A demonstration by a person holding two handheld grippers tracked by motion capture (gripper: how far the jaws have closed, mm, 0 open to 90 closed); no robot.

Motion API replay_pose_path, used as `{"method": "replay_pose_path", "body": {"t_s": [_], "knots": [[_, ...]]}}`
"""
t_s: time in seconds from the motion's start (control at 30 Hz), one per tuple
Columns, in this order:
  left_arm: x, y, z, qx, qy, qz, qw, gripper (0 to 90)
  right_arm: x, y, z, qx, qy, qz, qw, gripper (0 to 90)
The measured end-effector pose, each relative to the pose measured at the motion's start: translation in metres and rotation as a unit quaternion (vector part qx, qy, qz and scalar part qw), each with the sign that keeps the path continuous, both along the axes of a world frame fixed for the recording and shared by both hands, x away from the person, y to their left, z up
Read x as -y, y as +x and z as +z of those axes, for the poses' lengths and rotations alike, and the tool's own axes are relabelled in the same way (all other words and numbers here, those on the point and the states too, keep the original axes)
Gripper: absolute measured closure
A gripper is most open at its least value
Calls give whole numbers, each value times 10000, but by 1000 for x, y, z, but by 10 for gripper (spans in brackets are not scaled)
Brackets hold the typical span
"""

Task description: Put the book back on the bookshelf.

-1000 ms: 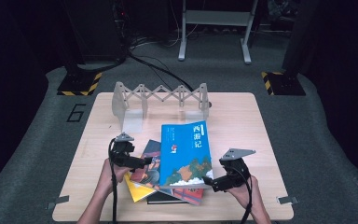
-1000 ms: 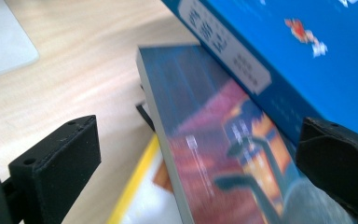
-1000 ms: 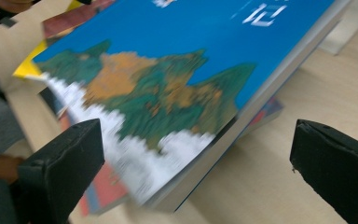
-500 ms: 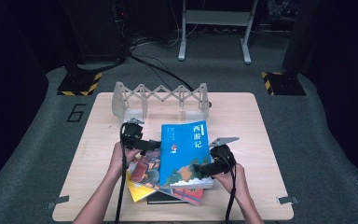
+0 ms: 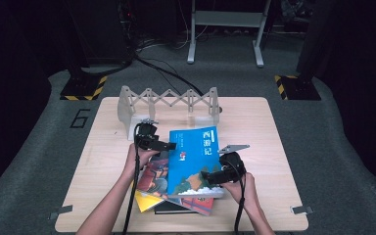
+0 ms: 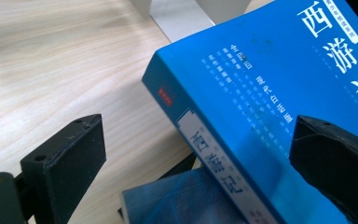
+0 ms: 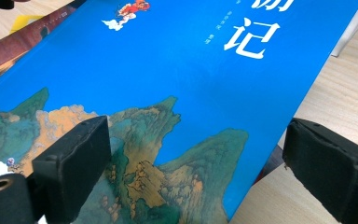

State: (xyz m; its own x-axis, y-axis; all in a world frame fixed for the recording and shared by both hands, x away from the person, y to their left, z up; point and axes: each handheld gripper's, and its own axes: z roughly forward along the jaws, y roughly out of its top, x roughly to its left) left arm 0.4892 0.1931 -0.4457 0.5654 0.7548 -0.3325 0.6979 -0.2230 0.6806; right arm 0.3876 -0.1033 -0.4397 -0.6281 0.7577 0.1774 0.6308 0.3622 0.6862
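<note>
Pale wood-grain tabletop [image 5: 103, 191] with a smooth matt finish. On it, a bright blue paperback book [image 5: 193, 159] with a smooth, slightly glossy cover and a white paper spine label. Just behind the book, a pale grey matt plastic accordion rack [image 5: 169, 100]. Black tongs [image 6: 205, 154] with rough, matt rubbery pads.

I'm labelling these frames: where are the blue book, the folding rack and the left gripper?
blue book [image 5: 194, 156]: high view, middle of its cover.
folding rack [image 5: 169, 98]: high view, its zigzag bar.
left gripper [image 5: 167, 145]: high view, between its fingertips.
</note>
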Motion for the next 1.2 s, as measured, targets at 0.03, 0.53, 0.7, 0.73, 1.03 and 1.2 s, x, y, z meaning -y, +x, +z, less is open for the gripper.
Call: {"method": "replay_pose_path", "body": {"t_s": [0.03, 0.53, 0.7, 0.73, 1.03, 1.2], "knots": [[2, 1, 0, 5, 49, -59, 10000, 48, -1, 0, 0, 11, -8, -18, 10000, 75], [13, 12, -10, -246, -203, -394, 9987, 35, -10, 8, 3, 63, -92, -9, 9999, 93], [10, 14, -11, -301, -208, -350, 9987, 26, -12, 10, 3, 70, -56, 18, 10000, 94], [9, 15, -12, -360, -234, -314, 9986, 23, -13, 10, 3, 59, -46, 7, 10000, 94], [7, 25, -19, -647, -541, -365, 9958, 0, -19, 13, 2, 76, -26, 27, 10000, 96], [5, 26, -17, -628, -463, -360, 9963, 4, -21, 14, 1, 84, 10, 9, 10000, 96]]}}
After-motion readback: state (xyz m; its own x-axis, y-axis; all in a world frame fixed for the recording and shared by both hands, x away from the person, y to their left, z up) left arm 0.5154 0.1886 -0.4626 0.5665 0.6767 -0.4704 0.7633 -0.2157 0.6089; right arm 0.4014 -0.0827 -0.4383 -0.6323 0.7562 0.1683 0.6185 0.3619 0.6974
